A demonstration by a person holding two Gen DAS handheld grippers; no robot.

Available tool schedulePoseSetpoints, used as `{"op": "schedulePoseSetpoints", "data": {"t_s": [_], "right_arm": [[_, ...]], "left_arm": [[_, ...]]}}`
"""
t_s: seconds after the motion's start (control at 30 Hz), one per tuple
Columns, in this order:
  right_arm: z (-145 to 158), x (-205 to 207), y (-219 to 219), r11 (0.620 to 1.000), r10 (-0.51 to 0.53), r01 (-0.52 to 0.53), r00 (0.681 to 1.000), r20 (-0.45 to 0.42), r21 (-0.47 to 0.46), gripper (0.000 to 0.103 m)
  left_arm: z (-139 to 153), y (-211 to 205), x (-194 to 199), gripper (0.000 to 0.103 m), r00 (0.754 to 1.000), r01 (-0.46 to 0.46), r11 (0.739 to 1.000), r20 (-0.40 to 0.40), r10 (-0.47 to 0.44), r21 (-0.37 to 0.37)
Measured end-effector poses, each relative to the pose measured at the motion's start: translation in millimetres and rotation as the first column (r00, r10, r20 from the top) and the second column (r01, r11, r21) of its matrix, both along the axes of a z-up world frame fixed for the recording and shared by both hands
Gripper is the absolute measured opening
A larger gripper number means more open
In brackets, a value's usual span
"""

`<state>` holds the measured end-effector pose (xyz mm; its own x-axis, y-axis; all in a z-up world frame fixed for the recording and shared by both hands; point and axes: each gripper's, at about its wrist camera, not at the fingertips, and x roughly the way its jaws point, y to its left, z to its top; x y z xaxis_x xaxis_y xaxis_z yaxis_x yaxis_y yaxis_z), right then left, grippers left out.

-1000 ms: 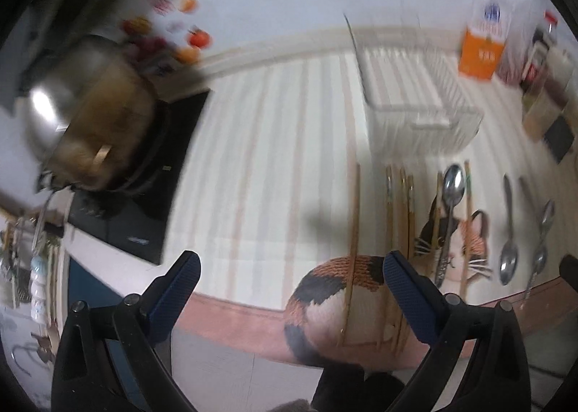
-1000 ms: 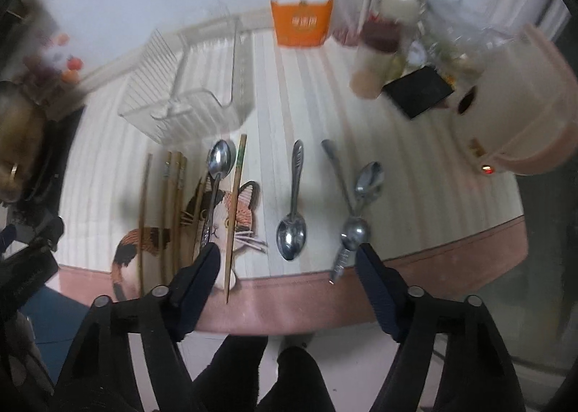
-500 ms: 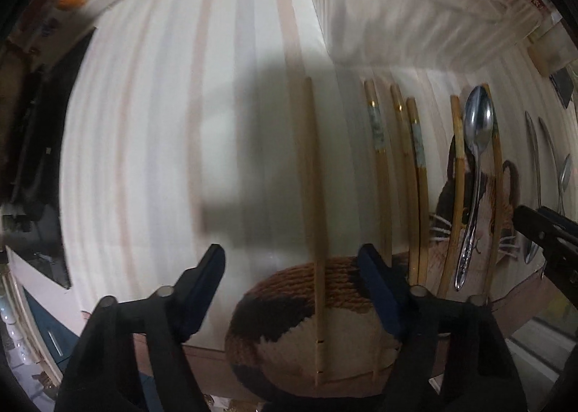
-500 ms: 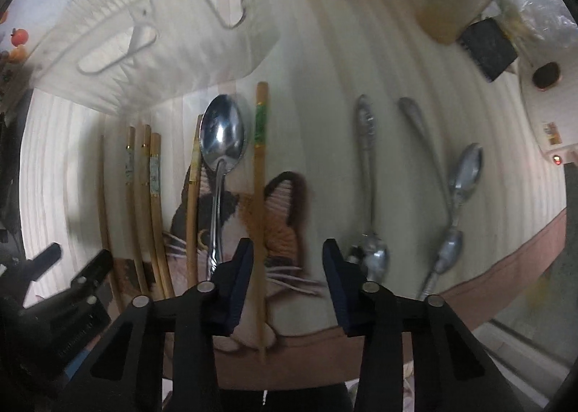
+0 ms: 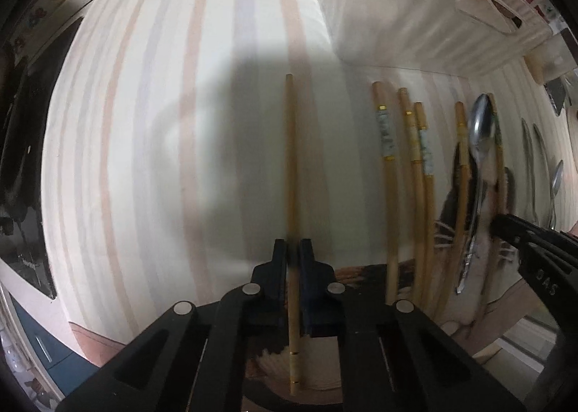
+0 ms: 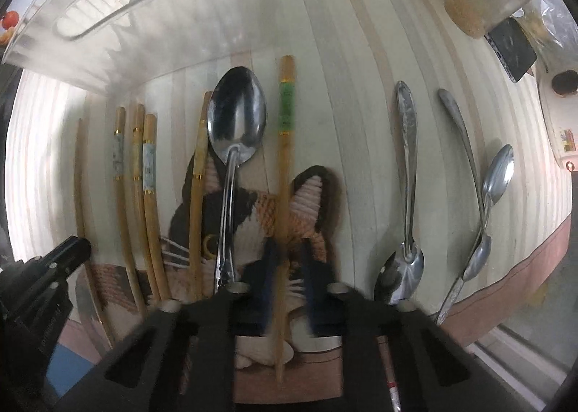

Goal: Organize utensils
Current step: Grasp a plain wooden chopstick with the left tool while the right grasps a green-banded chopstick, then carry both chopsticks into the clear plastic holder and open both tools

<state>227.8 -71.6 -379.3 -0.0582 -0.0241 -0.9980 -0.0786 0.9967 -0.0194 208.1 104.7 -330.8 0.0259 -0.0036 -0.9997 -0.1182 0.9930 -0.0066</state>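
My left gripper [image 5: 292,249] is shut on a plain wooden chopstick [image 5: 290,166] that lies on the striped mat, leftmost of the row. Several more chopsticks [image 5: 388,173] lie to its right, then a big spoon [image 5: 482,130]. My right gripper [image 6: 287,256] straddles the green-banded chopstick [image 6: 285,144] over the cat picture; its jaws are blurred and a narrow gap shows on each side of the stick. The big spoon [image 6: 236,116] lies just left of it. Three more spoons [image 6: 406,173] lie to the right. The left gripper shows at the lower left of the right wrist view [image 6: 72,249].
A clear plastic drainer basket [image 6: 108,7] stands behind the utensils. Jars and a dark phone-like slab [image 6: 513,47] sit at the back right, a beige appliance [image 6: 556,116] at the right edge. A black cooktop [image 5: 21,159] lies at the left. The table's front edge is close below.
Both grippers came down lower over the mat. The left jaws closed from wide open onto the plain chopstick. The right jaws narrowed around the green-banded chopstick.
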Motion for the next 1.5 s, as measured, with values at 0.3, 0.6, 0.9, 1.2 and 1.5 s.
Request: {"op": "schedulePoseSetpoints", "data": {"t_s": [0.3, 0.6, 0.9, 1.2, 1.5], "right_arm": [[-11.0, -33.3, -15.2, 1.000, -0.017, 0.017, 0.999, -0.043, 0.002, 0.007], [-18.2, -32.0, -14.2, 0.999, -0.025, 0.023, 0.999, -0.045, -0.037, 0.008], [-9.6, -34.4, -0.5, 0.997, -0.018, 0.017, 1.000, -0.022, -0.069, 0.009], [34.5, -37.9, -30.1, 0.995, -0.093, 0.091, 0.995, 0.031, 0.052, 0.007], [144.3, 30.0, -64.6, 0.967, -0.100, 0.053, 0.979, 0.179, 0.248, 0.007]], "left_arm": [[2.7, 37.2, -36.3, 0.005, 0.999, -0.048, 0.999, -0.014, 0.048, -0.014], [-2.6, 19.7, -17.1, 0.006, 0.999, -0.039, 0.999, -0.011, 0.039, -0.007], [-2.1, 13.5, -19.8, 0.005, 1.000, -0.016, 1.000, 0.023, 0.016, 0.012], [39.8, 13.0, -22.8, 0.004, 0.994, -0.065, 0.997, 0.087, 0.060, 0.048], [184.3, 6.4, 38.2, 0.004, 0.940, -0.101, 0.992, 0.319, 0.120, -0.075]]}}
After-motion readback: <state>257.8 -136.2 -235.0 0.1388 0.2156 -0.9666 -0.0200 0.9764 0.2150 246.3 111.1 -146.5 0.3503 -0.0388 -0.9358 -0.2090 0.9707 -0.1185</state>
